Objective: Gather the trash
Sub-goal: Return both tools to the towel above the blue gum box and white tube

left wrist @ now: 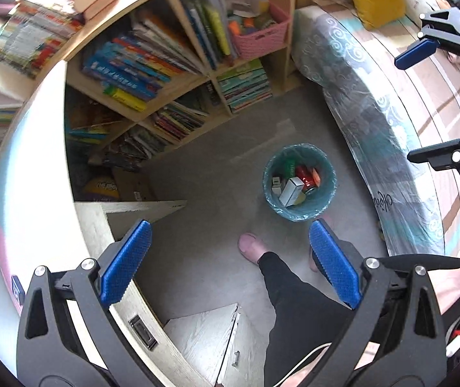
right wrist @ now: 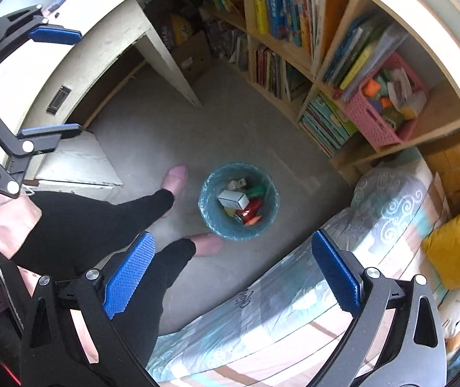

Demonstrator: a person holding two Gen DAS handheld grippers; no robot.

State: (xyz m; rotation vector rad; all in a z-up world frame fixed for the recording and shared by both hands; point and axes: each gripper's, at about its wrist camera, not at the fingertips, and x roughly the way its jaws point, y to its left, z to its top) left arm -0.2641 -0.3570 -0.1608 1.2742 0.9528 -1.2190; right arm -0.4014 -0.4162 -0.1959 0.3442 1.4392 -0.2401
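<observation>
Looking down from both cameras, a grey floor is seen with a round bin lined with a thin blue-green plastic bag standing on it. The bin stands near the side of a bed wrapped in clear plastic with swirl patterns, and a yellow cushion lies on that bed. A wooden bookshelf packed with colourful books is seen behind the bin, and a pink plastic basket full of small things sits on one shelf. A pale wooden worktop with a metal drawer handle is at the side. Two legs in black trousers with pink slippers are seen close to the bin, one slipper just beside its edge.

Inside the bin, a white box, a red can, a green packet and something orange are piled together.

The left gripper is held above the floor with its blue fingers spread wide and nothing between them. The right gripper is held high over the bin and bed edge, its blue fingers also spread wide and bare.
</observation>
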